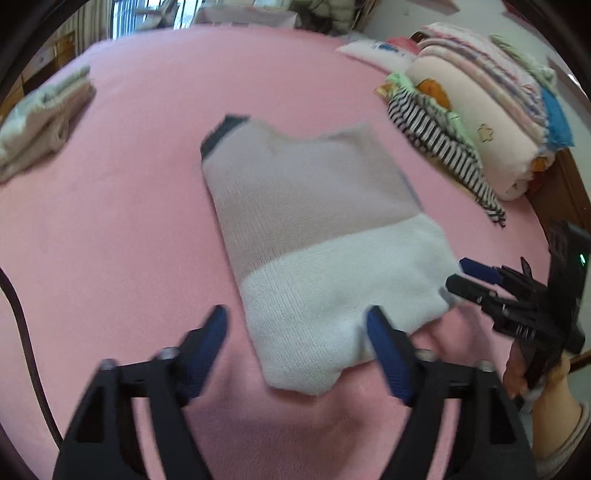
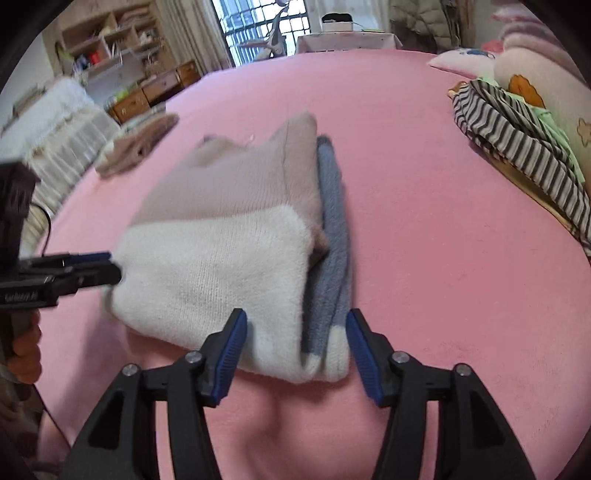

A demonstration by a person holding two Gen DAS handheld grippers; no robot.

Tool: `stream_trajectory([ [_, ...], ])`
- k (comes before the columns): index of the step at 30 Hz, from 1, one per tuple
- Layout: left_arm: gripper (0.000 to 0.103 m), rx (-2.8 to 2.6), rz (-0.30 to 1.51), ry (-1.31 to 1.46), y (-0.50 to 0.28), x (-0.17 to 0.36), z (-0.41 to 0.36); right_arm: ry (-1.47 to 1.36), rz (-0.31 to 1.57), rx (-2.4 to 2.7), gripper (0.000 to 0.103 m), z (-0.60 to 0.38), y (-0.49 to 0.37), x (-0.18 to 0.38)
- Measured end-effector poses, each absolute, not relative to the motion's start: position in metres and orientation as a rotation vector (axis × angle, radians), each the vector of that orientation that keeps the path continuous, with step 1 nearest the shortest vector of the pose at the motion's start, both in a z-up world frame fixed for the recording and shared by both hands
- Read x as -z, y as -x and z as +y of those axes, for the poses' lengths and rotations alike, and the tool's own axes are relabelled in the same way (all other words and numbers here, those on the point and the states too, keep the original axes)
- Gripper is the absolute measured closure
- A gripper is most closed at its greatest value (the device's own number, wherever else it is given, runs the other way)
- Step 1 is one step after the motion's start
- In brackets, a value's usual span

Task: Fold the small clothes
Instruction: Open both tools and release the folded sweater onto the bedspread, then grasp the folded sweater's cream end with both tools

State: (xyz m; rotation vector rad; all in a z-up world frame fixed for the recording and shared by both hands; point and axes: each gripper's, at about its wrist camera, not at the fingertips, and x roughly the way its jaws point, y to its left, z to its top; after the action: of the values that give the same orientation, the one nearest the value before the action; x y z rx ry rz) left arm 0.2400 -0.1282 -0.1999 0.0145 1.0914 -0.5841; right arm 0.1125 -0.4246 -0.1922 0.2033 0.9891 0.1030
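Barred window (image 2: 258,33); wooden shelves (image 2: 107,40); drawers (image 2: 147,94)

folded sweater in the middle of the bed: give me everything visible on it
The folded sweater is a soft knit in colour blocks: white near the grippers, beige-mauve beyond, with a grey-blue layer showing along its right edge and a dark trim at the far corner. It lies flat as a compact rectangle on the pink bedspread. The left gripper and right gripper are both open at its white end; neither pinches it.
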Motion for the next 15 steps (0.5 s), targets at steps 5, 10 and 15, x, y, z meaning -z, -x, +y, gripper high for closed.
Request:
stream_trajectory([
  [5, 0.005, 0.598, 1.052, 0.015, -0.251, 0.184, -0.12, -0.319, 0.987, -0.112, 0.021, -0.452, -0.13, 0.181],
  [10, 0.005, 0.572, 1.173, 0.118, -0.287, 0.209, -0.118, -0.398, 1.081, -0.166, 0.021, -0.456, -0.166, 0.201],
  [15, 0.005, 0.576, 1.239, 0.159, -0.308, 0.237, -0.127, -0.385, 1.148, -0.2, 0.021, -0.446, -0.19, 0.223],
])
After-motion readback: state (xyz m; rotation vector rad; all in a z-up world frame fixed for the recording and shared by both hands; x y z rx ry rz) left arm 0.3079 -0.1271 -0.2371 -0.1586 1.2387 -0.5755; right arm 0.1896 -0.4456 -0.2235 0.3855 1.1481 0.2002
